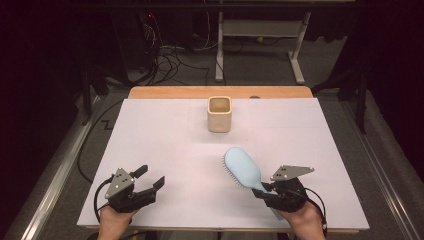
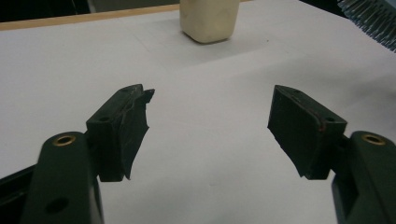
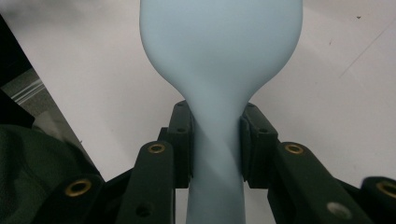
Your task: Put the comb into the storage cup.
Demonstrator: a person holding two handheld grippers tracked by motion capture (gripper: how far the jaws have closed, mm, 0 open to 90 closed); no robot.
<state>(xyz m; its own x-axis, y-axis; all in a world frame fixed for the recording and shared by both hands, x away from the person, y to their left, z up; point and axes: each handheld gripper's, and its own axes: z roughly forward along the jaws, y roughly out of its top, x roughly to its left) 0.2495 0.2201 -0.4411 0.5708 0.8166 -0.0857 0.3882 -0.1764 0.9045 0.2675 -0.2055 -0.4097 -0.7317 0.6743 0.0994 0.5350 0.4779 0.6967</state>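
1. Left gripper (image 1: pixel 150 181) at the near left edge of the table (image 1: pixel 150 130), jaws spread over bare surface, free to help.
2. Right gripper (image 1: pixel 263 189) pinching the blue hairbrush (image 1: pixel 242 167) by its narrow neck, head raised toward the middle, probably for carrying.
3. Cream cup (image 1: pixel 219 114) upright farther back, mouth open, likely the brush's destination.

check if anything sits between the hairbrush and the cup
Nothing visible does. The right claw grips the light blue hairbrush by its handle, and only bare white table lies between the brush and the beige cup.
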